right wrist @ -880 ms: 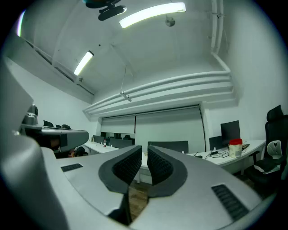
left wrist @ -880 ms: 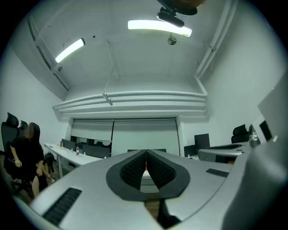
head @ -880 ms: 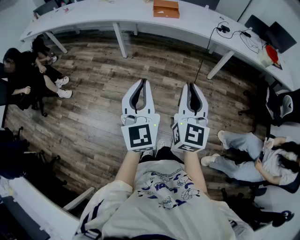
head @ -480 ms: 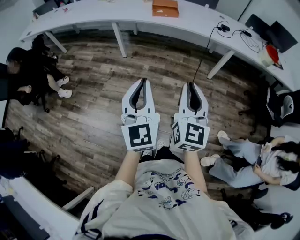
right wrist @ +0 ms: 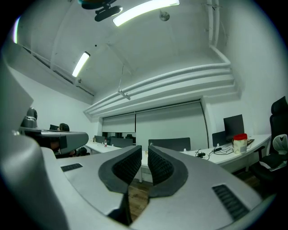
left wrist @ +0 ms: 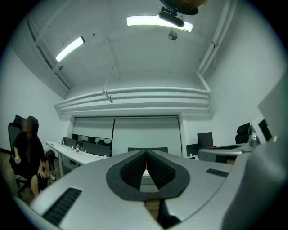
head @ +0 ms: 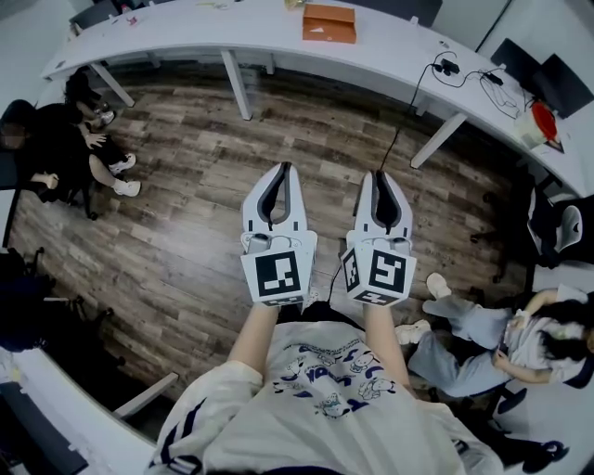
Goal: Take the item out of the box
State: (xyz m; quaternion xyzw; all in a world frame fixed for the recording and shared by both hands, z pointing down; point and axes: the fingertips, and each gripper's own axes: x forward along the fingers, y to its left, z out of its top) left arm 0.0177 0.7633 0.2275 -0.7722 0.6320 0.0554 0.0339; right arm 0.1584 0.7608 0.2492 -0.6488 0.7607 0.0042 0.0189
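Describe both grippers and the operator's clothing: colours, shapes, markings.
Both match. The left gripper and right gripper are pale grey tapered shells, each ending in two fingers lined with black ribbed pads. Each carries a white cube with black square markers at its rear. The wearer has a white short-sleeved T-shirt with a blue cartoon print.

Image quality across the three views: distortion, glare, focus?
Head view: heavy fisheye, so the long white desk bows into an arc; lighting is even and detail sharp. Left gripper view: black vignetted corners, the ceiling light strip is blown out, and the left tool fills the lower frame. Right gripper view: same vignette, overhead light clipped white.
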